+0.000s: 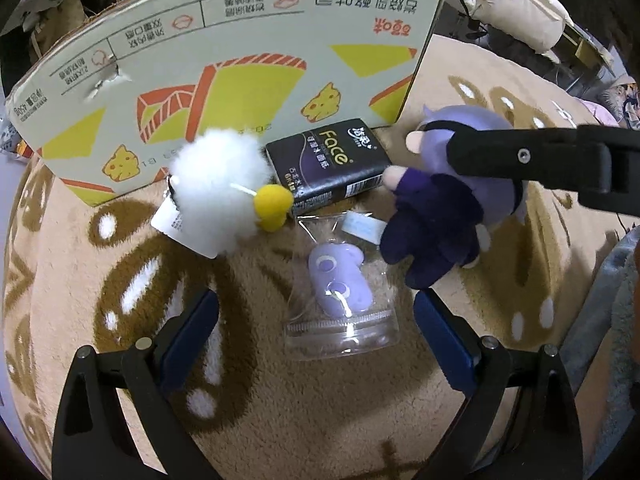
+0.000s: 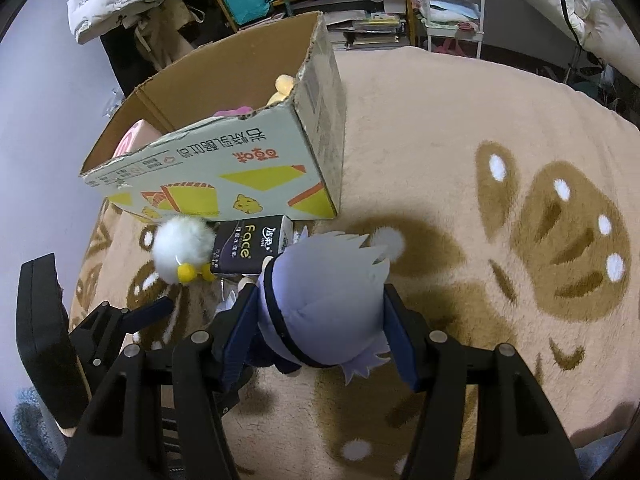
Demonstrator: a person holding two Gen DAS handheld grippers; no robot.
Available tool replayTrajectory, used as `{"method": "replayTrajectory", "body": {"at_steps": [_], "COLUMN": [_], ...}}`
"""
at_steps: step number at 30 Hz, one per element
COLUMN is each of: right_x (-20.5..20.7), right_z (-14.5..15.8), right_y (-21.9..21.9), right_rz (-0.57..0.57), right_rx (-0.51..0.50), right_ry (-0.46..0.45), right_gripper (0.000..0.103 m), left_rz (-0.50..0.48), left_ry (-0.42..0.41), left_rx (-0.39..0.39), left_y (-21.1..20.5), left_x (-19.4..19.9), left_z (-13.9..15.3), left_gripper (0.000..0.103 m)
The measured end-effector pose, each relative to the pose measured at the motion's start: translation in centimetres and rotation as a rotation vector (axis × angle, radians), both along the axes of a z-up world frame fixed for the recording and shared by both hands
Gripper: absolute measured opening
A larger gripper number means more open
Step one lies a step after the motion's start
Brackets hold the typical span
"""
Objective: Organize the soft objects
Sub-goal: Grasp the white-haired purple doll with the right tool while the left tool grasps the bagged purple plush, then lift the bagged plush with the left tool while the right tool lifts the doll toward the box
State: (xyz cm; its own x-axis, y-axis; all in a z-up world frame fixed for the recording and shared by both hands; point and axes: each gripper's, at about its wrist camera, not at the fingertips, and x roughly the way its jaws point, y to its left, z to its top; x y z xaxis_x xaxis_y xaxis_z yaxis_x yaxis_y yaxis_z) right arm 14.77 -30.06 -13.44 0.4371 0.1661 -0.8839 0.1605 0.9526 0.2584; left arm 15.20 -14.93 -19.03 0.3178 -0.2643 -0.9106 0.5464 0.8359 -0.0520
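Right gripper [image 2: 316,328] jaws clamp the doll [image 2: 324,304] near the box [image 2: 256,176] edge; left gripper [image 1: 316,336] jaws gape over the bagged toy [image 1: 340,280]; blanket [image 2: 460,140] open rightward.

The black tissue pack [image 1: 330,168] lying against the cardboard box [image 1: 224,80] carries the word "Face" in gold-green letters, with a small white brand mark in Chinese above it and lines of smaller Chinese text below that are too fine to read. The same "Face" shows on the pack in the right wrist view [image 2: 250,249]. The box's side is printed upside down with large dark Chinese characters, a red Chinese logo, and "450g" at its left end. The white plush's tag [image 1: 176,226] is illegible.
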Motion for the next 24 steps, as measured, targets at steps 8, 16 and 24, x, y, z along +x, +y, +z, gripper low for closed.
{"method": "replayTrajectory", "body": {"at_steps": [8,16,24], "right_x": [0.3,0.6,0.6], "right_z": [-0.7,-1.3,-1.3], "right_y": [-0.7,-0.1,0.3], "right_rz": [-0.006,0.013,0.011], "right_rx": [0.025,0.027,0.022], "right_ry": [0.026,0.038,0.032], "right_gripper": [0.064,0.064,0.064], "left_rz": [0.010,0.044,0.050], "left_ry": [-0.003,0.008,0.019], "left_rx": [0.030,0.042,0.032], "left_y": [-0.9,-1.3,-0.2], "left_x": [-0.2,-0.2,0.0], "left_z": [-0.7,-1.1,-0.7], "left_gripper": [0.084,0.055,0.054]}}
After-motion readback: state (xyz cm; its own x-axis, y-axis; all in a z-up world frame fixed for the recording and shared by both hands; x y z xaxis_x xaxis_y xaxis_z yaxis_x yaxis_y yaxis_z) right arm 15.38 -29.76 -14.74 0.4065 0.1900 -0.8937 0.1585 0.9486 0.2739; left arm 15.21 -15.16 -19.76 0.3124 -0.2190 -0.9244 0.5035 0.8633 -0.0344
